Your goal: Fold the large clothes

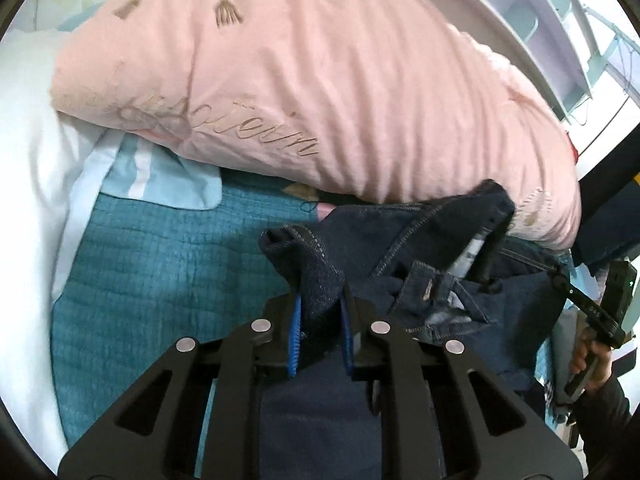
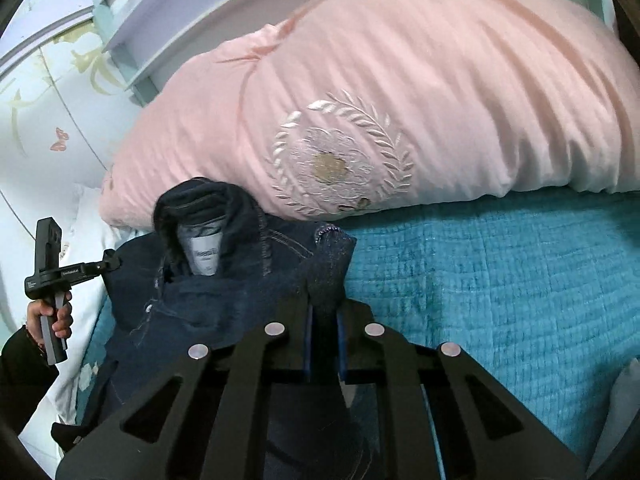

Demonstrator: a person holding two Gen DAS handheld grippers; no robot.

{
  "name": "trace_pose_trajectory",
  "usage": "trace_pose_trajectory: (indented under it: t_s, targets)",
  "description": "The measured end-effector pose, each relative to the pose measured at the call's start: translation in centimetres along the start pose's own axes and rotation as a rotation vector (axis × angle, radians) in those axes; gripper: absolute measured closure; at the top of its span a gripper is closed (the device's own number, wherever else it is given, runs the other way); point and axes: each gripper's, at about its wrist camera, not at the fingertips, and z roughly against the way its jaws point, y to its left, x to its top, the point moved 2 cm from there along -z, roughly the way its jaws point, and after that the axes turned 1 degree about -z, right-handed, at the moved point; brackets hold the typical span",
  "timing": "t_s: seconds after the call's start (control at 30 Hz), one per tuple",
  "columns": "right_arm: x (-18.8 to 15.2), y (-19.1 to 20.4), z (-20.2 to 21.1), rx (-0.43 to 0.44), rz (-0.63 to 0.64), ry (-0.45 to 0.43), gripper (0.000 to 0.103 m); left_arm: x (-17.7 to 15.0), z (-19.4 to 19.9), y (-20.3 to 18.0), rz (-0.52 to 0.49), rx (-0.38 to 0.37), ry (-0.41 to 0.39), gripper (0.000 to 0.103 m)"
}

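You are holding one pair of dark blue jeans (image 1: pixel 424 280), bunched at the waistband, above a teal quilted bedspread (image 1: pixel 160 280). One white label (image 2: pixel 206 258) sits inside the open waistband; its print is too blurred to read. One belt loop and pale stitching show near the fly in the left wrist view.

Your left gripper (image 1: pixel 320 320) has its jaws closed on a fold of the jeans' waistband, the denim rising between two blue pads (image 1: pixel 295 340) and standing up just past the tips. Your right gripper (image 2: pixel 324 332) likewise has its jaws clamped on a second fold of waistband, which pokes up between the tips. The rest of the jeans hang and pile between the two grippers, spreading down beneath both.

Each wrist view also catches the other gripper from the side, with your hand (image 2: pixel 52 316) wrapped round its handle.

Just beyond the jeans, touching them, lies one large pink quilt (image 2: pixel 400 92), folded and puffy. It carries one embroidered wreath emblem (image 2: pixel 340 160), two stitched tassels, and cursive lettering (image 1: pixel 256 136) that cannot be made out. White bedding (image 1: pixel 28 160) lies at the left edge, and a pale bed frame (image 1: pixel 520 20) curves behind.
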Motion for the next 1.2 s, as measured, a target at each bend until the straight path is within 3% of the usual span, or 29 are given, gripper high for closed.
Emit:
trace_pose_trajectory:
  t_s: [0.27,0.63,0.87,0.97,1.2]
  targets:
    - [-1.9,3.2,5.4,0.015,0.046,-0.044,0.095,-4.6,8.3,0.6,0.014,-0.057,-0.09,0.088]
    - [-9.0,6.5,15.4,0.012,0.041,-0.073,0.096,-14.5,17.9,-0.5,0.117,-0.074,-0.168,0.088]
    - [-16.9,7.4,19.9,-0.028,0.007,-0.011,0.096,-23.9,21.4,0.7,0.196,-0.04,-0.121,0.088]
    - [-20.9,7.0,20.5,-0.074,-0.014,0.046,0.095,-28.6,21.6,2.0,0.252,0.0,-0.074,0.087]
    - [-28.2,6.4,20.2,-0.132,-0.033,0.167,0.095,-35.6,20.5,3.9,0.299,0.088,0.036,0.087]
